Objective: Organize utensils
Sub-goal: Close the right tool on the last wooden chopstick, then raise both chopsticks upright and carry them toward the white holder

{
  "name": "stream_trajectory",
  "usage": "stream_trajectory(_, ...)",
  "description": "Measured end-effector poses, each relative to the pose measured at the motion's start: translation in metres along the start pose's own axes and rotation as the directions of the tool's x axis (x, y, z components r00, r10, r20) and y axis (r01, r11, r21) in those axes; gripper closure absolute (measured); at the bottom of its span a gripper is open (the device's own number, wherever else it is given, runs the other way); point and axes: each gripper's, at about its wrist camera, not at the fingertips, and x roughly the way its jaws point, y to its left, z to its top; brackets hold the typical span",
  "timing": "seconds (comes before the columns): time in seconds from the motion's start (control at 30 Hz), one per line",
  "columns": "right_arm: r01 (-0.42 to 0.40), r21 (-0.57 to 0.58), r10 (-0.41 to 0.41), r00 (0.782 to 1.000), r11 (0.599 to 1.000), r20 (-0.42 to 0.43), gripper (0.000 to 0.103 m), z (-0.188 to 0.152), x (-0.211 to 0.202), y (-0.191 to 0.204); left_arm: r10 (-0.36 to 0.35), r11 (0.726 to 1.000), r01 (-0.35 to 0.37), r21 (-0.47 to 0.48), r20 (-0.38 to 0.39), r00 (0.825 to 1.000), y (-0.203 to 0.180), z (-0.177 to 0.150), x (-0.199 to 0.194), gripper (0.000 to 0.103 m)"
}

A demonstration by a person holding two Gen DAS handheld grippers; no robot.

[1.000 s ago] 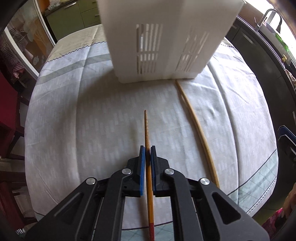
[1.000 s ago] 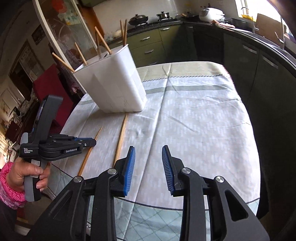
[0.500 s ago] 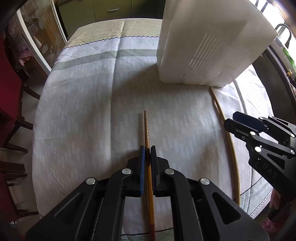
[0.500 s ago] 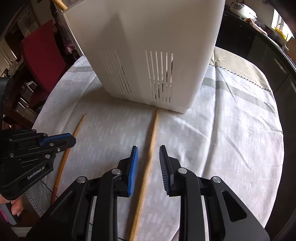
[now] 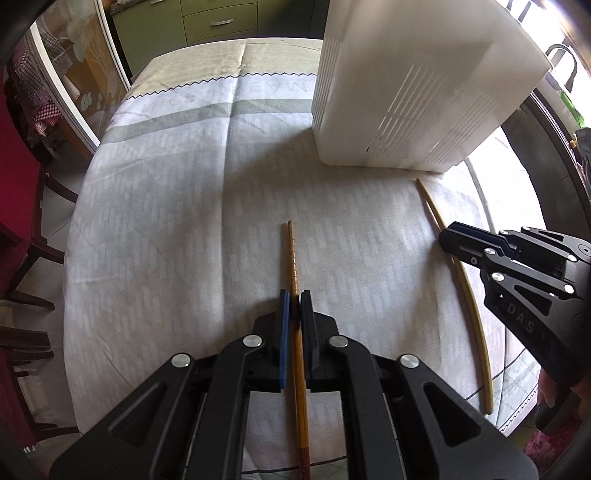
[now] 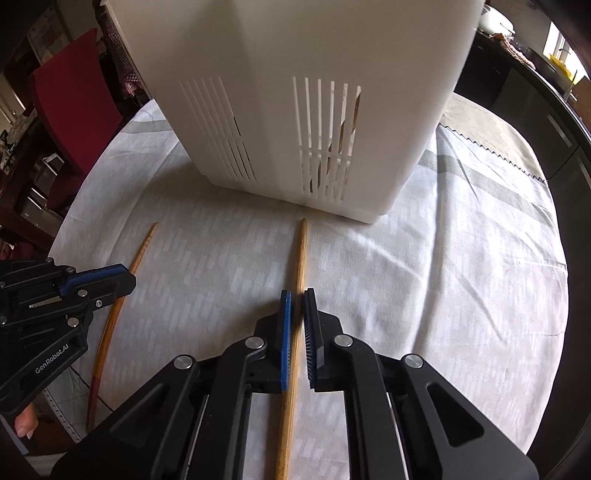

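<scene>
Two wooden chopsticks lie side by side on the tablecloth in front of a white slotted utensil holder. My left gripper is shut on the darker chopstick, whose red end points toward me; the same pair shows at the left of the right wrist view, the left gripper on the darker chopstick. My right gripper is shut on the paler chopstick. In the left wrist view the right gripper pinches that paler chopstick. More chopsticks show through the holder's slots.
The round table carries a pale striped cloth with a zigzag border. A red chair stands at its left, dark kitchen cabinets at the right and green drawers behind. A hand shows at the lower left.
My right gripper swung left and down over the paler chopstick and closed on it. The left gripper kept its hold on the darker chopstick, and its view shifted left of the holder.
</scene>
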Motion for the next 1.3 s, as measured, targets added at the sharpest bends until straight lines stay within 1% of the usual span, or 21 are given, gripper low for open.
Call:
stream_trajectory(0.17,-0.018,0.026,0.018,1.000,0.999,0.014,0.096,-0.015,-0.009,-0.014,-0.009,1.000,0.009,-0.009,0.000,1.000,0.001,0.000,0.000,0.097)
stream_trajectory(0.23,-0.029,0.038,0.028,0.999,0.999,0.035,0.096,-0.019,-0.018,-0.019,-0.027,0.999,0.027,-0.022,-0.006,1.000,0.003,0.001,-0.001,0.097)
stream_trajectory(0.37,-0.057,0.060,0.051,0.993,0.997,0.102,0.096,-0.023,-0.046,-0.031,-0.039,0.999,0.040,-0.022,0.016,0.999,0.006,0.004,-0.014,0.097)
stream_trajectory(0.5,-0.085,0.075,0.069,0.979,0.994,0.191,0.096,-0.030,-0.083,-0.041,-0.049,0.999,0.050,-0.013,0.053,0.997,0.005,0.004,-0.037,0.097)
stream_trajectory(0.63,-0.100,0.081,0.073,0.954,0.992,0.290,0.096,-0.035,-0.126,-0.050,-0.056,0.998,0.056,0.002,0.103,0.993,0.004,0.002,-0.064,0.097)
stream_trajectory(0.7,-0.105,0.080,0.073,0.941,0.991,0.332,0.096,-0.035,-0.142,-0.045,-0.058,0.998,0.057,0.013,0.135,0.989,0.002,-0.001,-0.079,0.097)
stream_trajectory(0.83,-0.108,0.074,0.069,0.914,0.991,0.401,0.096,-0.047,-0.173,-0.050,-0.069,0.998,0.065,0.026,0.194,0.979,-0.002,-0.006,-0.106,0.097)
stream_trajectory(0.97,-0.096,0.069,0.057,0.897,0.993,0.438,0.096,-0.055,-0.191,-0.048,-0.075,0.997,0.065,0.048,0.252,0.965,-0.005,-0.013,-0.133,0.097)
stream_trajectory(1.03,-0.093,0.063,0.056,0.894,0.994,0.445,0.096,-0.060,-0.202,-0.049,-0.077,0.996,0.063,0.059,0.283,0.956,-0.008,-0.015,-0.146,0.097)
stream_trajectory(1.17,-0.092,0.056,0.057,0.892,0.994,0.449,0.096,-0.064,-0.203,-0.045,-0.076,0.995,0.050,0.087,0.333,0.940,-0.015,-0.021,-0.165,0.097)
stream_trajectory(1.3,-0.093,0.051,0.060,0.890,0.994,0.452,0.096,-0.068,-0.203,-0.044,-0.083,0.993,0.049,0.108,0.337,0.938,-0.021,-0.024,-0.172,0.097)
